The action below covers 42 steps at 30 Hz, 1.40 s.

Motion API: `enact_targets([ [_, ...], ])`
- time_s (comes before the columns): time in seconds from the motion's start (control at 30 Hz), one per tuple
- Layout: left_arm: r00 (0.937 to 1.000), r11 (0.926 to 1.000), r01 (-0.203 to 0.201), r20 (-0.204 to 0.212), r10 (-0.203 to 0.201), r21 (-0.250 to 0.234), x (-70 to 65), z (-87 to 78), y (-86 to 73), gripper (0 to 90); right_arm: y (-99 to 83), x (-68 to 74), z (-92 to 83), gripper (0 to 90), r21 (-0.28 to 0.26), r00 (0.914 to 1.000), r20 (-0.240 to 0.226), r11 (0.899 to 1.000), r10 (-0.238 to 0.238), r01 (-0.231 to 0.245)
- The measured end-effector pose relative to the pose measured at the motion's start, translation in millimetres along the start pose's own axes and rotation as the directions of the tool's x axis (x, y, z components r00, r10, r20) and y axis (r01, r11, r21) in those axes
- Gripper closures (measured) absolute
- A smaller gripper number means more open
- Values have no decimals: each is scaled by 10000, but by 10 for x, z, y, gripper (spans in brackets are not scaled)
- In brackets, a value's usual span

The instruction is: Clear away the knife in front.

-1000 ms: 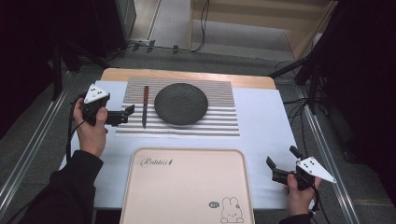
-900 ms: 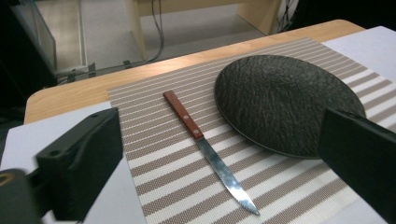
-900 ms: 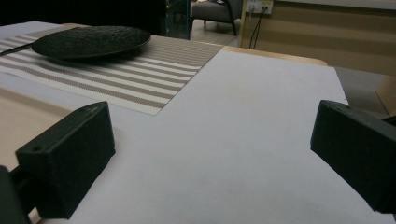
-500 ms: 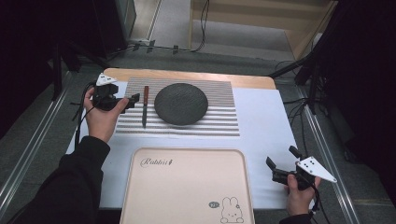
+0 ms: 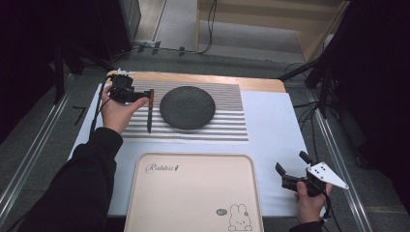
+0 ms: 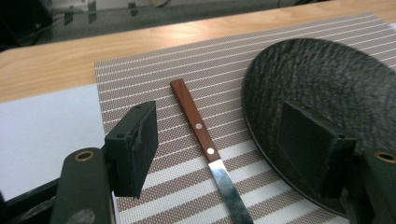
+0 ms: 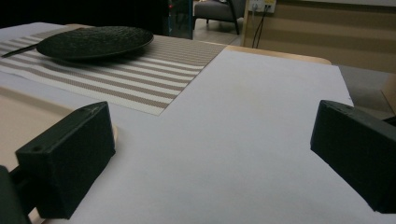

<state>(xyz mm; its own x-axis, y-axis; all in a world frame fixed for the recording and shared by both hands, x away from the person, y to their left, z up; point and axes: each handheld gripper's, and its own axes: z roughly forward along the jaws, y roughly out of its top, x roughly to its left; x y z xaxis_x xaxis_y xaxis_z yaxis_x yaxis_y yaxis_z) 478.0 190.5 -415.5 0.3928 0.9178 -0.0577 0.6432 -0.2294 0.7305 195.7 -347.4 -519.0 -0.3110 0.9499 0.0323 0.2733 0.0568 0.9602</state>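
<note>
Forward goes the left gripper [image 5: 140, 98], up the mat [image 5: 227, 126] to the knife [image 5: 150, 110]; its jaws have been closing yet stay apart, straddling the handle untouched. Knife lies just left of the plate [image 5: 187, 107]. Right gripper [image 5: 290, 174] gapes wide.

My left gripper [image 5: 140, 99] sits at nine o'clock of the knife [image 5: 150, 109], just beside its handle, with the knife between my jaws in the left gripper view and not yet pinched. The knife lies on the placemat [image 5: 227, 126], at nine o'clock of the plate [image 5: 187, 107]. The tray [image 5: 193, 193] lies at six o'clock of the placemat. My right gripper [image 5: 290, 175] rests at three o'clock of the tray.
</note>
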Motion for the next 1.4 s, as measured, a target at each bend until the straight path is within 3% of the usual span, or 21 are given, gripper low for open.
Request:
enact_targets([
  [0.33, 9998, 9948, 210, -47, -206, 998, 52, 255, 98, 391, 3, 12, 8, 0, 39, 10000, 58, 10000, -49, 49],
  [0.5, 9997, 9842, 197, -153, -173, 1761, 60, 377, 109, 485, 2, 8, 9, 0, 23, 10000, 67, 10000, -34, 33],
  [0.73, 9998, 9725, 134, 85, -158, 2327, 27, 495, 114, 591, 2, 8, 10, 0, 21, 10000, 82, 10000, -13, 13],
  [0.97, 9998, 9568, 103, -180, -53, 2906, 10, 608, 83, 615, 2, 9, 9, 0, 28, 10000, 83, 10000, 0, 0],
  [1.27, 9989, 9424, -156, -355, 291, 3341, -41, 738, 11, 657, 1, 7, 8, 0, 10, 9999, 103, 10000, 28, -28],
  [1.4, 9977, 9306, -209, -522, 429, 3653, -84, 807, -25, 683, 1, 8, 9, 0, 15, 9999, 109, 10000, 29, -29],
])
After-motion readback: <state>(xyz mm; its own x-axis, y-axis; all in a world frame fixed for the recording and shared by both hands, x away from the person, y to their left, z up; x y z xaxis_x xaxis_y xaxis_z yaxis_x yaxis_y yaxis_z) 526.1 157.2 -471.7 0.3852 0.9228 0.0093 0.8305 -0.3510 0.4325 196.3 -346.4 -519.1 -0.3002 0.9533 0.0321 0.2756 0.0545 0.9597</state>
